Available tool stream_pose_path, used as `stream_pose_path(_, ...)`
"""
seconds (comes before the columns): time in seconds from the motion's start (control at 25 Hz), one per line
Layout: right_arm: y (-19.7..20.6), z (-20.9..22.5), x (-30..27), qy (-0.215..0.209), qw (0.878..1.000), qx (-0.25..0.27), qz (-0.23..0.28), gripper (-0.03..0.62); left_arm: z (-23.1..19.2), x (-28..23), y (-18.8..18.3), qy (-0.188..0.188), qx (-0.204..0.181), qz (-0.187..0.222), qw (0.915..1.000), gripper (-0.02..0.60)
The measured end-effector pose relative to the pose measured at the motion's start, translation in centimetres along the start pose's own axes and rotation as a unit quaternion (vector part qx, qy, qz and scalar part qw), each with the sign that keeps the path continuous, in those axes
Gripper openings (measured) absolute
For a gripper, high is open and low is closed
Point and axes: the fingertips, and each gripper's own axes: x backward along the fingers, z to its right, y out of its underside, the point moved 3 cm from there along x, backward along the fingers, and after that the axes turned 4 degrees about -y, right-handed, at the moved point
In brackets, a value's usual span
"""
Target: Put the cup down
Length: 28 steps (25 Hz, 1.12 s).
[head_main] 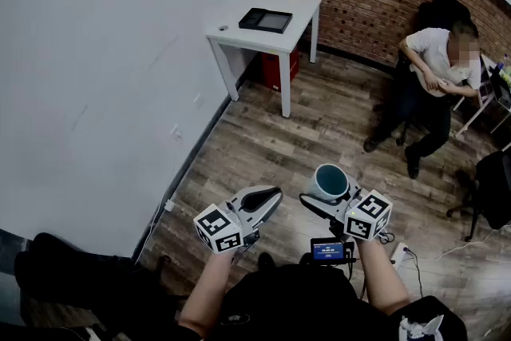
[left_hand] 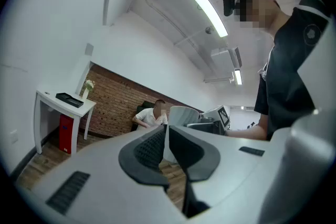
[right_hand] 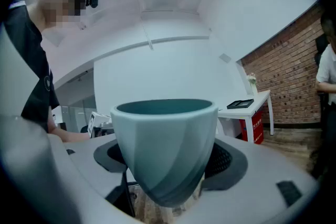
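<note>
The teal cup (head_main: 330, 181) (right_hand: 165, 149) sits upright in the air between the wide-spread jaws of the right gripper (head_main: 323, 200) (right_hand: 168, 168), above the wooden floor (head_main: 319, 132). Just beside it, the left gripper (head_main: 260, 204) (left_hand: 167, 147) is closed and empty. A white table (head_main: 275, 37) stands well apart by the wall.

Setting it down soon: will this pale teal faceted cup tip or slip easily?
Probably tippy: the pale teal faceted cup tapers to a narrow base. Its smooth wall may slip in the right gripper, which clamps it upright. It looks rigid, possibly breakable.
</note>
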Motion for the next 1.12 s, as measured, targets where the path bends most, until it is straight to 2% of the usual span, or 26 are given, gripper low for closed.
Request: stream_pose_path(1.12, -0.25, -0.25, 0.74, -0.004, 1.0, -0.014, 0.014, 0.385, 0.93, -0.04, 0.24, 0.003, -0.003, -0.005, 1.0, 0.02)
